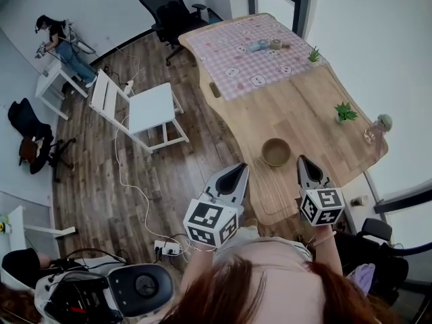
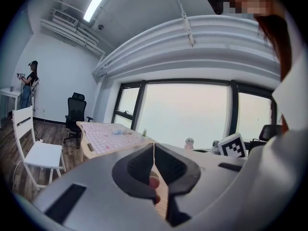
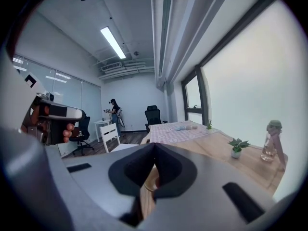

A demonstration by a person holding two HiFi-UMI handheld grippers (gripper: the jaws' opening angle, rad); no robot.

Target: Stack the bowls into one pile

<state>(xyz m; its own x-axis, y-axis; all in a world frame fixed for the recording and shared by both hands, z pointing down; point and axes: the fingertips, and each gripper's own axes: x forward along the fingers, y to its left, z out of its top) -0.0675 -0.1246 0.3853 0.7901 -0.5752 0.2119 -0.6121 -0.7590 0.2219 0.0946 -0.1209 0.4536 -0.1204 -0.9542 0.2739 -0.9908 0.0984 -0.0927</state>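
Bowl stands upright on the desk, close to the near edge. Cannot tell whether it is one bowl or several nested.

Left gripper: jaws pressed together, nothing between them. It is held off the desk's near left edge, above the floor, beside the bowl.

Right gripper: jaws together, empty. It is over the near edge, just right of the bowl and apart from it.

Checked cloth covers the far end. Two plants stand toward the right edge.
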